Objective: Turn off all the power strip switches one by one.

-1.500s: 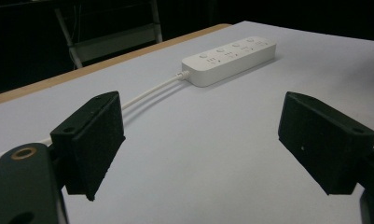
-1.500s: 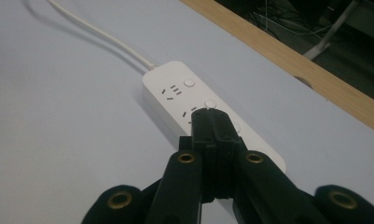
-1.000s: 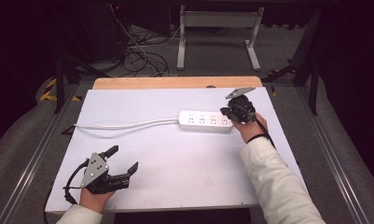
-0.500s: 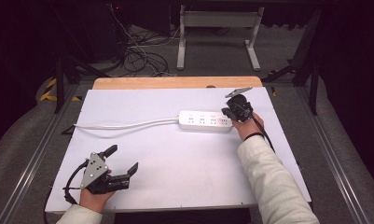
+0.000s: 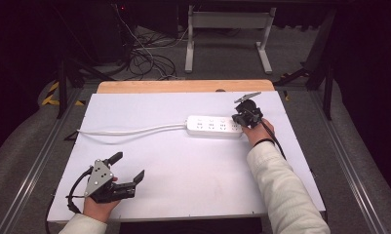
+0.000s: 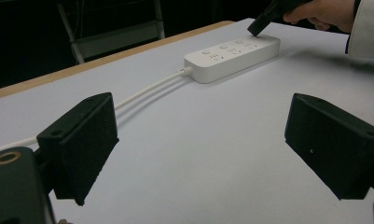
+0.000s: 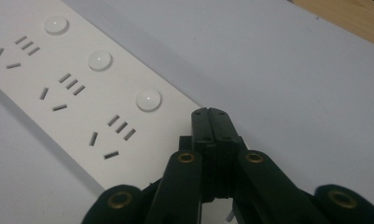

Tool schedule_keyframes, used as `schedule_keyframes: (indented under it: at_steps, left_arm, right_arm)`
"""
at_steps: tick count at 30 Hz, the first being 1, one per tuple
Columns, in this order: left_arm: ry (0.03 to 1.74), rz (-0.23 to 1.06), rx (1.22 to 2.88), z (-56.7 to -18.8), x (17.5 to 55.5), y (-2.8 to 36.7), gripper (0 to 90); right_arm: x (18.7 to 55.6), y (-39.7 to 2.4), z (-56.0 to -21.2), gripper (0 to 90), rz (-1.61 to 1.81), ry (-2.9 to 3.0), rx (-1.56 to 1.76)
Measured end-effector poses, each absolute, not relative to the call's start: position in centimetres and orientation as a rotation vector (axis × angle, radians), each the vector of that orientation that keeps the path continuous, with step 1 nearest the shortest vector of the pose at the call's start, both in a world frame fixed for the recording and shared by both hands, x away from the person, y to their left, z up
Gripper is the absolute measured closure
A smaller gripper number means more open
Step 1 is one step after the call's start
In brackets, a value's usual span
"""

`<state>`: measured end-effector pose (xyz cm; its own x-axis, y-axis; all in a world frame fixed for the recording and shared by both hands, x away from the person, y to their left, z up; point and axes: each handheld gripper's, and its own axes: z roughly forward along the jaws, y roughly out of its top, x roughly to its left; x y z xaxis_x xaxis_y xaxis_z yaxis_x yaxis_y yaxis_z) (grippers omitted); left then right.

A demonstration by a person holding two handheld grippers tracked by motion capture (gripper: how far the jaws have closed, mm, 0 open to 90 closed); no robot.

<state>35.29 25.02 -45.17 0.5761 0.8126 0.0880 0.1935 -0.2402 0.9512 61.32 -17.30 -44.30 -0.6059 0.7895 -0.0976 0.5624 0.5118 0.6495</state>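
Observation:
A white power strip (image 5: 214,126) lies across the middle of the white table top (image 5: 183,165), its white cable (image 5: 129,130) trailing off to the left. My right gripper (image 5: 241,118) is shut with nothing in it, its tip at the strip's right end; in the right gripper view the closed jaws (image 7: 213,117) point at the strip (image 7: 77,88) just beside the nearest round button (image 7: 148,100). My left gripper (image 5: 129,168) rests near the front left edge, open and empty. In the left gripper view its pads (image 6: 82,144) stand wide apart, and the strip (image 6: 231,53) lies beyond them.
A wooden strip (image 5: 183,86) runs along the table's far edge. Behind it stand a metal frame (image 5: 227,34) and a tangle of cables (image 5: 144,58) on the floor. Metal rails (image 5: 32,165) flank the table.
The right gripper has sunk slightly onto the right end of the power strip. The left gripper has stayed where it was.

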Motion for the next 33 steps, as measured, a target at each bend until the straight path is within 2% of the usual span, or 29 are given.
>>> schedule_keyframes:
  at_steps: [29, 33]
  left_arm:
    - [0.846, 0.722, 1.745, -45.1, 35.1, 25.0, 9.7]
    - [0.845, 0.727, 1.749, -45.1, 35.2, 25.0, 9.7]
  right_arm:
    - [61.2, -17.0, -44.9, 90.0, 0.847, 2.335, 1.186]
    - [60.7, -17.1, -43.3, 90.0, 0.948, 2.288, 1.118]
